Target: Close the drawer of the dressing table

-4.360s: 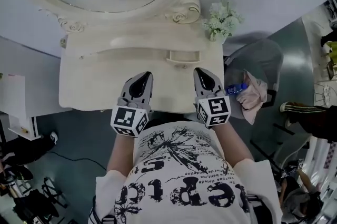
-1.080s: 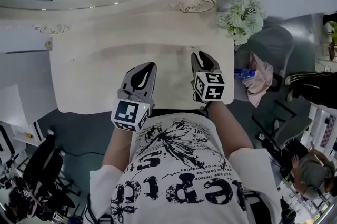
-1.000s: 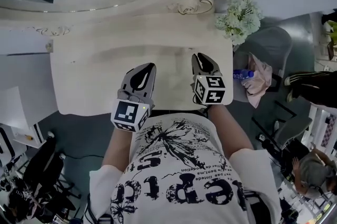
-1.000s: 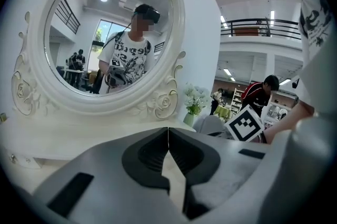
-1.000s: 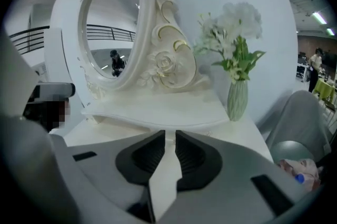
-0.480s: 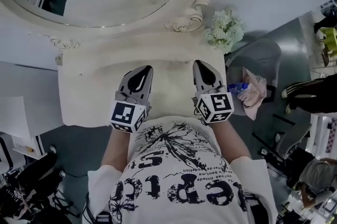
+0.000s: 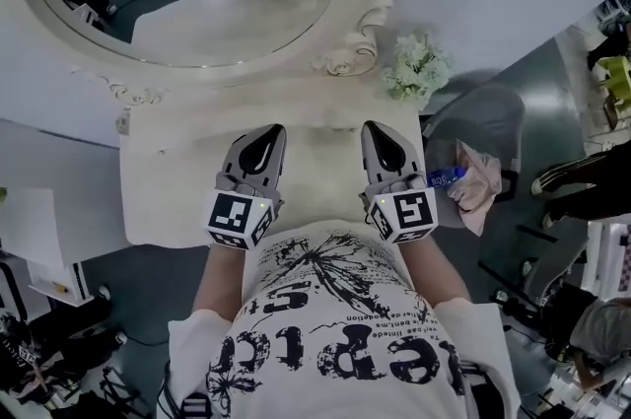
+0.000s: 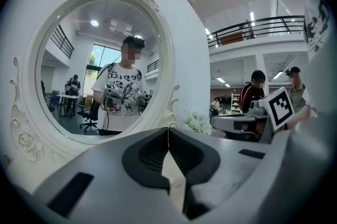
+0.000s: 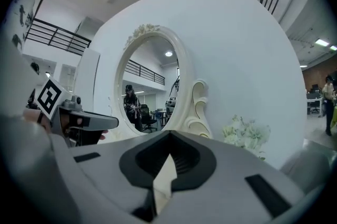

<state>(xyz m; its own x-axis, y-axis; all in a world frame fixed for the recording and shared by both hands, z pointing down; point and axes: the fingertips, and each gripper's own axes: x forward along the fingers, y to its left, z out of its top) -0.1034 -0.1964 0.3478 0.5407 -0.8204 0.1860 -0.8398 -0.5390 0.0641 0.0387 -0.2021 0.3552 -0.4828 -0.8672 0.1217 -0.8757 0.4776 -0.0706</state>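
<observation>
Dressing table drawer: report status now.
Left gripper shut, empty. Right gripper shut, empty, both over the dressing table. No drawer seen sticking out. Nothing in the way.

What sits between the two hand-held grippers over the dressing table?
Nothing: in the head view only bare dressing table top shows between the left hand-held gripper and the right hand-held gripper.

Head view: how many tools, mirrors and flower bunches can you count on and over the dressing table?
Tools: 2, left tool and right tool
Mirror: 1
Flower bunch: 1
Total: 4
</observation>
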